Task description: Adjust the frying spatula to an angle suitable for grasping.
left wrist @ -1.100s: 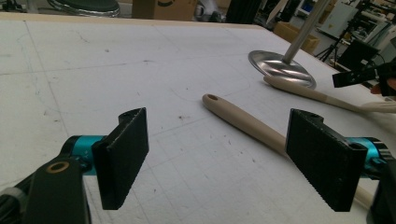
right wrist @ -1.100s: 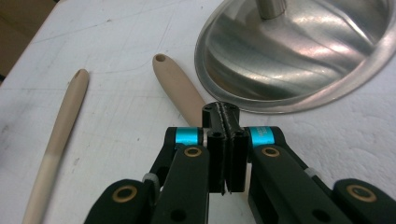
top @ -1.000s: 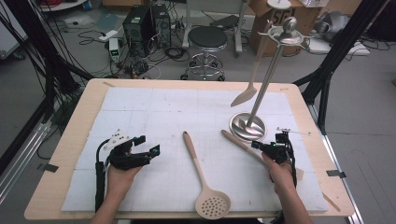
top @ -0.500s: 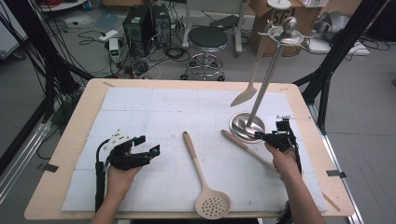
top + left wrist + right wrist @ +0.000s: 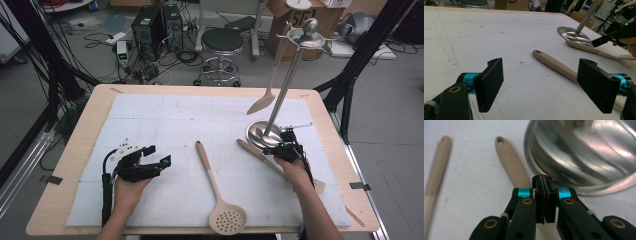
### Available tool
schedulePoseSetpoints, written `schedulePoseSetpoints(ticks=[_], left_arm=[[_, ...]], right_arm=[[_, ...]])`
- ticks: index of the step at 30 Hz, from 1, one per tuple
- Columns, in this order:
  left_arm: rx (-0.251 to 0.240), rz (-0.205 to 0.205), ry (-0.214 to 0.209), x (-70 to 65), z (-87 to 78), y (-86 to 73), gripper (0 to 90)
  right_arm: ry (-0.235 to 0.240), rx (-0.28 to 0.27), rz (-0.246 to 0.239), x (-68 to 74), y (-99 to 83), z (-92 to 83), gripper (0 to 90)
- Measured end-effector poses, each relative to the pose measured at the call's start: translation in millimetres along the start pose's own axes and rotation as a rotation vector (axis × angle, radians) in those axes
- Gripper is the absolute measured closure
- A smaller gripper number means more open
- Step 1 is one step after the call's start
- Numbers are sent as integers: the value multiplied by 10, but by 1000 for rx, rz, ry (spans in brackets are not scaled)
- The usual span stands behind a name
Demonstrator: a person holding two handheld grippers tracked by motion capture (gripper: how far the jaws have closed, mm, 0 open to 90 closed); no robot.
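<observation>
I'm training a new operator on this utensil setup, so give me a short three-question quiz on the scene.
1. True or false: the right claw is shut with nothing between its pads.
2. How many utensils lie flat on the mat? A) one B) two C) three
3. What hangs from the stand?

Key:
1. True; it sits over a handle beside the stand's base.
2. B: the skimmer and the utensil under the right claw.
3. One spatula.

High view overhead; gripper views low, sharing the stand base (image 5: 263, 136).
</observation>
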State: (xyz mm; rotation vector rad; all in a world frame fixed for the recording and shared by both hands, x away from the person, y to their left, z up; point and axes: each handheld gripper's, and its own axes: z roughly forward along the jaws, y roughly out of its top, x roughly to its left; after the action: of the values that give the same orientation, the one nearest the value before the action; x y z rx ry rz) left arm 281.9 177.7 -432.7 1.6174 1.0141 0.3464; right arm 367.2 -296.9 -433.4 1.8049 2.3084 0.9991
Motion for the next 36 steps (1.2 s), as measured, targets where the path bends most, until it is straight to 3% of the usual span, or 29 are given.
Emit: schedulePoseSetpoints(ticks=[5, 7, 16, 23, 36], left_arm=[[-1, -1, -1, 0, -1, 0, 222], [-1, -1, 0, -2, -1, 0, 222], [-2, -2, 0, -10, -2, 1, 222], [-5, -1, -2, -11, -3, 1, 222], [-1, 2, -3, -20, 3, 1, 222]], right_arm=[[-42, 64, 0, -58, -60, 12, 900], [-29, 64, 18, -79, -82, -2, 900], [-29, 83, 12, -70, -168, -63, 900], [13, 80, 36, -110, -272, -121, 900], [18, 82, 4, -65, -520, -265, 900]])
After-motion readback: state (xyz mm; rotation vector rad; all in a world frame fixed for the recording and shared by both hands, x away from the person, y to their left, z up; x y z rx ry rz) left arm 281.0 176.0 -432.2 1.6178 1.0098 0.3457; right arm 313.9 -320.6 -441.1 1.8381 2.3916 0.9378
